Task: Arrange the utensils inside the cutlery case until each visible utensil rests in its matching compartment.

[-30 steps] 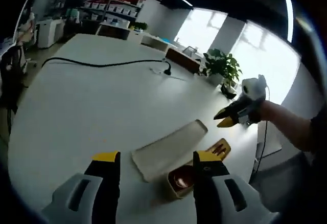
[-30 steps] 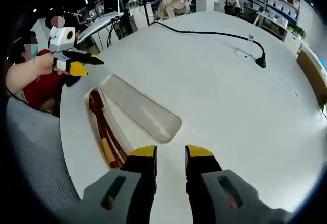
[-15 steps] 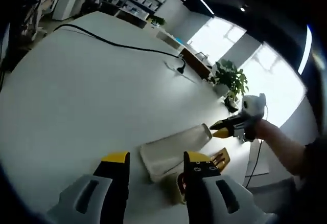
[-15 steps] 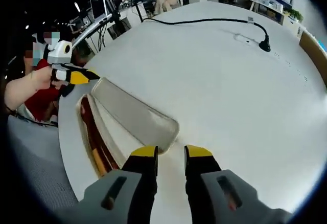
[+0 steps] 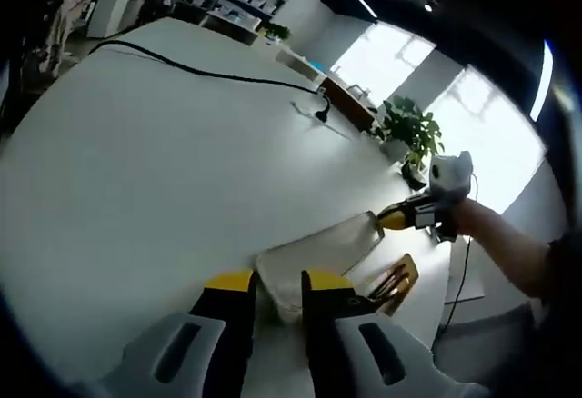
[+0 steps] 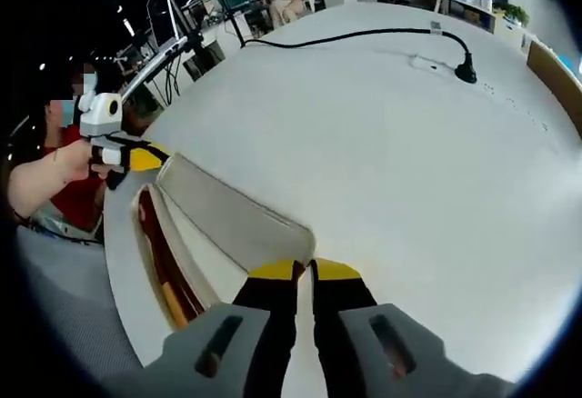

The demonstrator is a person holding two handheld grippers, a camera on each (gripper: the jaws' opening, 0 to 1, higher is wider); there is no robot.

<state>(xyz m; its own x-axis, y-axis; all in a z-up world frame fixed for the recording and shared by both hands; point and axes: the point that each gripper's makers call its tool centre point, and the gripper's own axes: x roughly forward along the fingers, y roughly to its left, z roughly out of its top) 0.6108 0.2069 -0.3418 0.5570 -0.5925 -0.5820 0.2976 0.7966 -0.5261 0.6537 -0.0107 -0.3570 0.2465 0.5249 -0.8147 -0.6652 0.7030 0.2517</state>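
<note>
On the white table (image 6: 391, 144), the left gripper (image 5: 275, 282) is pinching the near end of the case lid (image 5: 318, 257) at 6 o'clock, jaws nearly together. The right gripper (image 6: 304, 271) is apparently clamping the lid's other end. Utensils (image 6: 164, 262) are lying in the case (image 6: 136, 234) at 8 o'clock.

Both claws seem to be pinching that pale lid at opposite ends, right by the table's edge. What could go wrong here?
1. The lid is held only at its ends by the right claw and left claw; uneven pulling might twist it loose.
2. The case with its utensils lies near the table edge, so a nudge could push it off.
</note>
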